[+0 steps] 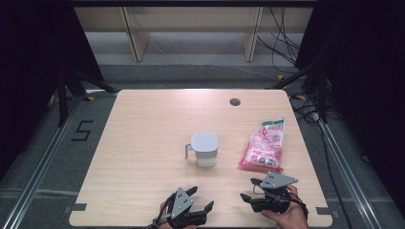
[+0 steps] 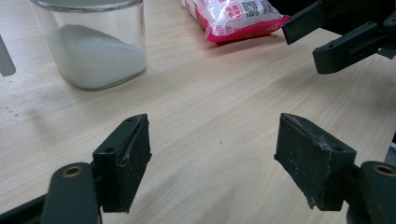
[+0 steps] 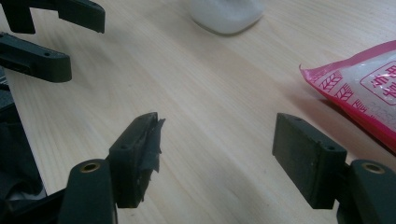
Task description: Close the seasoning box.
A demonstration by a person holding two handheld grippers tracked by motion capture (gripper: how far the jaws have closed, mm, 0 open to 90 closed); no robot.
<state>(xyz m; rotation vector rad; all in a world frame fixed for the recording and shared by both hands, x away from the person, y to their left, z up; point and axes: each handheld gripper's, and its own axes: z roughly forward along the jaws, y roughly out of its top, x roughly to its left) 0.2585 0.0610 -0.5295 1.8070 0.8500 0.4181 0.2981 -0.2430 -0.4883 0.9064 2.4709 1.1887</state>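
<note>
Right now the glass jar point(image 1: 205, 150), grey-lidded and partly filled with white powder, stands near the middle of the table point(image 1: 143, 143), its handle toward my left. Just beside it on my right lies the pink-and-white bag point(image 1: 264, 145), flat on the wood. Neither is touched. My left gripper point(image 1: 198, 206) sits at the near edge with its jaws spread wide over bare wood, and my right gripper point(image 1: 248, 191) sits close to the bag's near end, jaws likewise wide apart, holding nothing.
</note>
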